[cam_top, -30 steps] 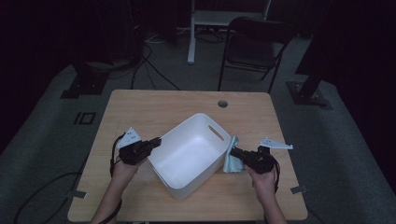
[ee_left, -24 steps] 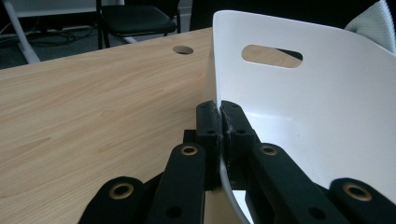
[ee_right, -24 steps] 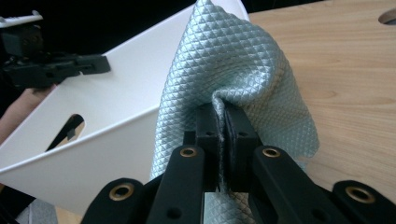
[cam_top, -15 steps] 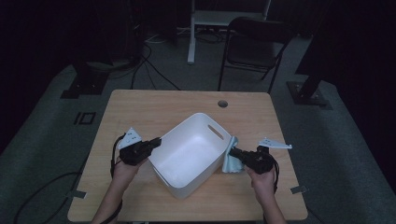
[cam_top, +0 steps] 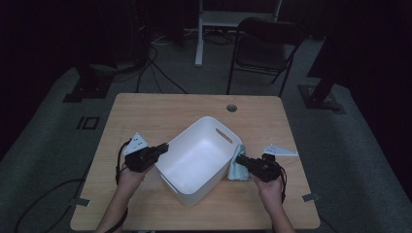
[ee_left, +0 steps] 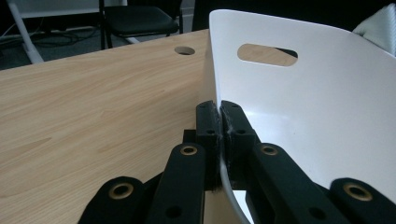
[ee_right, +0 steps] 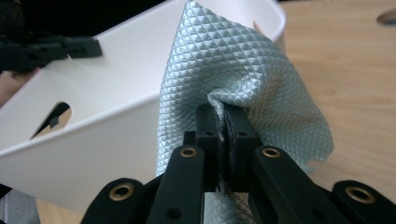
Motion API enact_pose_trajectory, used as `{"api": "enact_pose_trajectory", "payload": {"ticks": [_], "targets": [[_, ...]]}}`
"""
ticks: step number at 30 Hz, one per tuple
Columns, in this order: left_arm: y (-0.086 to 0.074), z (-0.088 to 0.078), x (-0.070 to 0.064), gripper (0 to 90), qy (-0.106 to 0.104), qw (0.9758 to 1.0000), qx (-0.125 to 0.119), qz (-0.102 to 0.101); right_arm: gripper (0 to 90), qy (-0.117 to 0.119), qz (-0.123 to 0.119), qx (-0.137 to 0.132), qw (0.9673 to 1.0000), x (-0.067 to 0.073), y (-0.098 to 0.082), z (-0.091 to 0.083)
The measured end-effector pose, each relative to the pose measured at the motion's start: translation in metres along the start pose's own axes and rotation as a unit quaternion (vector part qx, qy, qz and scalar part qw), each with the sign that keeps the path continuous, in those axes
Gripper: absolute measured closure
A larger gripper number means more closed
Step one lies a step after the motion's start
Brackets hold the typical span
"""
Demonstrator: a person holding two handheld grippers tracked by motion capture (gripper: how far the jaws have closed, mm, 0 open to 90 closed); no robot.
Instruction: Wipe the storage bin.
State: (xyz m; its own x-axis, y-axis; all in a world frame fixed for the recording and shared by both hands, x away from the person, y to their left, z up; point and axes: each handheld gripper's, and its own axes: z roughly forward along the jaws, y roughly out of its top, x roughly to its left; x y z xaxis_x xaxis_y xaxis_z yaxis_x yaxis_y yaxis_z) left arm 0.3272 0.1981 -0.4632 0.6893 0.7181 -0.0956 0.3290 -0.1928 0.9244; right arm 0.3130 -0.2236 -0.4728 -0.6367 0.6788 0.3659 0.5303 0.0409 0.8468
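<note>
High view: white rectangular plastic tub (cam_top: 199,158) lay diagonally across the wooden worktop (cam_top: 160,111), left claw (cam_top: 165,147) clamping its rim, right claw (cam_top: 240,161) pinching a pale-blue quilted cloth (cam_top: 235,165).

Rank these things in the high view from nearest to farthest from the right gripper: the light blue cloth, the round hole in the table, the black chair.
1. light blue cloth: pinched in the right gripper, beside the white bin's wall.
2. round hole: in the table's far edge, past the bin.
3. black chair: on the floor beyond the table.
</note>
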Motion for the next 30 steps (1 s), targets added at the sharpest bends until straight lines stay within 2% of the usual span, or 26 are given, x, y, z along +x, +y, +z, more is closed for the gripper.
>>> {"api": "enact_pose_trajectory", "payload": {"ticks": [5, 8, 11, 12, 14, 22, 24, 26, 28, 30], "targets": [[0.0, 0.0, 0.0, 87.6, 0.004, 1.0, -0.002, -0.001, 86.1, 0.005, 0.016, 0.012, 0.9998, -0.005, -0.006, 0.007], [0.0, 0.001, -0.001, 87.6, 0.005, 1.0, -0.001, 0.0, 86.2, 0.015, 0.018, 0.007, 0.9997, -0.002, -0.003, 0.004], [0.001, 0.001, -0.001, 87.6, 0.004, 1.0, 0.0, 0.002, 86.1, 0.03, 0.006, -0.006, 0.9995, 0.009, 0.002, -0.001], [0.001, 0.001, -0.001, 87.6, 0.004, 1.0, 0.0, 0.002, 86.1, 0.025, -0.005, -0.006, 0.9997, 0.014, 0.003, -0.001], [0.001, 0.001, -0.001, 87.7, 0.004, 1.0, 0.0, 0.002, 86.1, 0.015, -0.013, -0.006, 0.9998, 0.016, 0.003, 0.0], [0.001, 0.001, -0.003, 87.5, 0.01, 0.9999, 0.0, 0.004, 86.1, 0.01, 0.005, 0.011, 0.9999, 0.007, -0.002, 0.006], [0.001, 0.002, -0.003, 87.5, 0.012, 0.9999, 0.0, 0.003, 86.1, 0.022, 0.008, 0.005, 0.9997, 0.01, -0.001, 0.004], [0.001, 0.002, -0.004, 87.6, 0.011, 0.9999, -0.001, 0.002, 86.1, 0.028, -0.002, -0.001, 0.9996, 0.016, 0.002, 0.002], [0.001, 0.002, -0.004, 87.6, 0.01, 1.0, -0.001, 0.001, 86.1, 0.022, -0.014, -0.001, 0.9997, 0.02, 0.003, 0.002], [0.001, 0.002, -0.004, 87.6, 0.01, 0.9999, -0.002, 0.001, 86.2, 0.017, -0.016, -0.002, 0.9997, 0.019, 0.001, 0.003]]}}
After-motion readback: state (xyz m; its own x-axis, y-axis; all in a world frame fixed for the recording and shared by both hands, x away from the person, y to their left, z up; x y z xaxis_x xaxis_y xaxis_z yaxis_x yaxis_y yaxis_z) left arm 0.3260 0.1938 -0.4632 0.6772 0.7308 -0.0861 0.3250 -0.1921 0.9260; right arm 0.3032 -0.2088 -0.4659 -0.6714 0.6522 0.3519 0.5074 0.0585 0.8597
